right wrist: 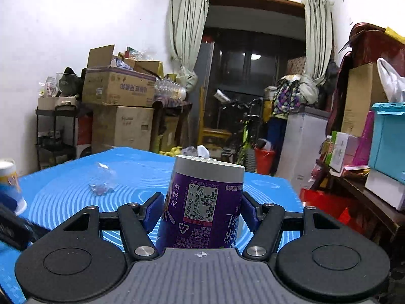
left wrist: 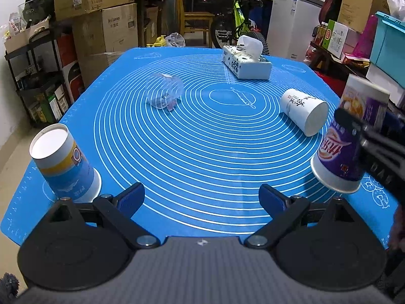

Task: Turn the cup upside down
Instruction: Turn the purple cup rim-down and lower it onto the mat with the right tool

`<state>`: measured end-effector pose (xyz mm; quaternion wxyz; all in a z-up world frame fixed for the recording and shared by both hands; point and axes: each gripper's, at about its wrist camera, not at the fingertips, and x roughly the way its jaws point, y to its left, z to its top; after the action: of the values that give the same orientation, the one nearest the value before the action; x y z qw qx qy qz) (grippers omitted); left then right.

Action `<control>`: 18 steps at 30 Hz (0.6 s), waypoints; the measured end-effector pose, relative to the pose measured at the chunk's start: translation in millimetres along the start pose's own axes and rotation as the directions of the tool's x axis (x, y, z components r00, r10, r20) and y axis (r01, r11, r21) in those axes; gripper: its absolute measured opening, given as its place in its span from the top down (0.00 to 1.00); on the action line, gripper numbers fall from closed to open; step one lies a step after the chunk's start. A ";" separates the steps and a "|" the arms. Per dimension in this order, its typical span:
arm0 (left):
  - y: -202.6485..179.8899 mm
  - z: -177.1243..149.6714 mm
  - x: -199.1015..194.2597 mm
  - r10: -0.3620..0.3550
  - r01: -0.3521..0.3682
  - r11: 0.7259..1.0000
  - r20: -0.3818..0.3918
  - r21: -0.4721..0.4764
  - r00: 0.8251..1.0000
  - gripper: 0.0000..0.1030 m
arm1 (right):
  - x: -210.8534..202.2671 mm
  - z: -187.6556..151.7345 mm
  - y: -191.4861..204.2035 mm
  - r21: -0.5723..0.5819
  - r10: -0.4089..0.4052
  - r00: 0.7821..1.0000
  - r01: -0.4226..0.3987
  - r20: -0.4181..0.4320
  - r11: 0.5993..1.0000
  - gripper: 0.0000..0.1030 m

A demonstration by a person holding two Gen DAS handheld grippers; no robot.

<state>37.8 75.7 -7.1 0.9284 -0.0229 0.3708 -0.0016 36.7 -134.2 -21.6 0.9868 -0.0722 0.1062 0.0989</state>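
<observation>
My right gripper (right wrist: 201,210) is shut on a purple paper cup (right wrist: 202,202), held upside down with its flat base up. In the left wrist view the purple cup (left wrist: 346,141) is at the right edge, tilted, rim down just above the blue mat (left wrist: 202,152), with the right gripper (left wrist: 367,136) clamped around it. My left gripper (left wrist: 201,200) is open and empty over the mat's near edge. A blue-and-yellow cup (left wrist: 63,162) stands upside down at the near left. A white cup (left wrist: 305,111) lies on its side at the right. A clear plastic cup (left wrist: 165,93) lies on its side mid-mat.
A tissue box (left wrist: 246,60) sits at the mat's far side. Cardboard boxes (left wrist: 101,12) and a black shelf (left wrist: 38,81) stand at the left, a bicycle (left wrist: 235,20) behind, and a low table with boxes and a teal bin (left wrist: 387,43) at the right.
</observation>
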 end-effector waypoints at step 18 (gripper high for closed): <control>-13.4 -6.3 -1.1 -0.020 0.020 1.000 0.015 -0.003 1.000 0.07 | -25.1 -29.8 -4.9 -0.018 -0.001 1.000 0.001 0.004 1.000 0.35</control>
<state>32.9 62.1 -10.3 0.9311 -0.0283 0.3636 -0.0101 7.8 -148.3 -44.1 0.9864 -0.0811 0.1031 0.0994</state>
